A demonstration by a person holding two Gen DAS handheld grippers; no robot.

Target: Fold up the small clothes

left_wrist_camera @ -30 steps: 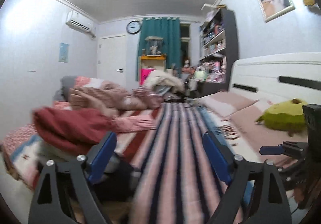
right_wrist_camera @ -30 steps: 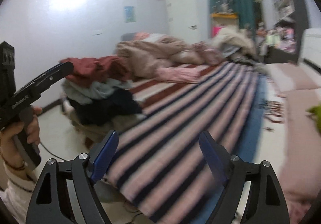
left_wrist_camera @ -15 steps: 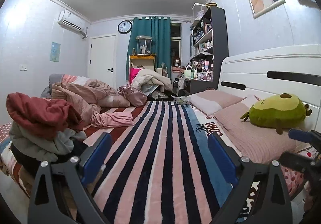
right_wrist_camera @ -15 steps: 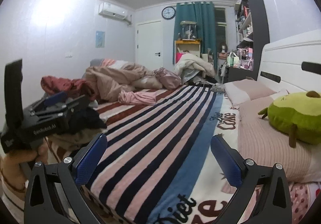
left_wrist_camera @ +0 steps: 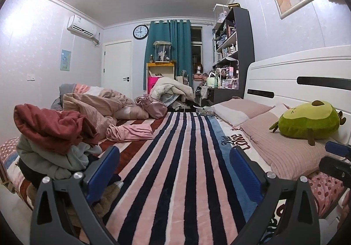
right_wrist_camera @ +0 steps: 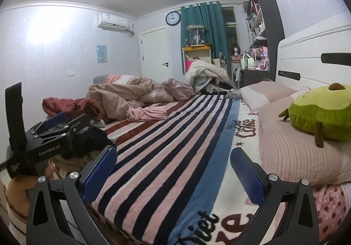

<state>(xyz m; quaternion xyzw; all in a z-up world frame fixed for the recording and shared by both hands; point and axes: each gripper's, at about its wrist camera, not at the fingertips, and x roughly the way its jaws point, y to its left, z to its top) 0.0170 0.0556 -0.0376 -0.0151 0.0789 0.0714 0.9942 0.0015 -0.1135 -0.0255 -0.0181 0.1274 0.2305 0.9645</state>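
Left gripper [left_wrist_camera: 174, 165] and right gripper [right_wrist_camera: 174, 167] both spread wide, empty, above striped blanket [left_wrist_camera: 175, 157], heaped clothes pile [left_wrist_camera: 52, 142] at left edge, pink garment [left_wrist_camera: 129, 132] beyond, avocado plush [left_wrist_camera: 307, 122] on pillows [left_wrist_camera: 283, 150], crumpled duvet [left_wrist_camera: 96, 104], teal curtain [left_wrist_camera: 173, 47] behind.

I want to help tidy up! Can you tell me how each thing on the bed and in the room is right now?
left gripper: open, empty.
right gripper: open, empty.
clothes pile: heaped, unfolded.
pink garment: crumpled, lying apart on the blanket.
striped blanket: spread flat.
duvet: bunched up.
avocado plush: resting on the pillow.
door: closed.
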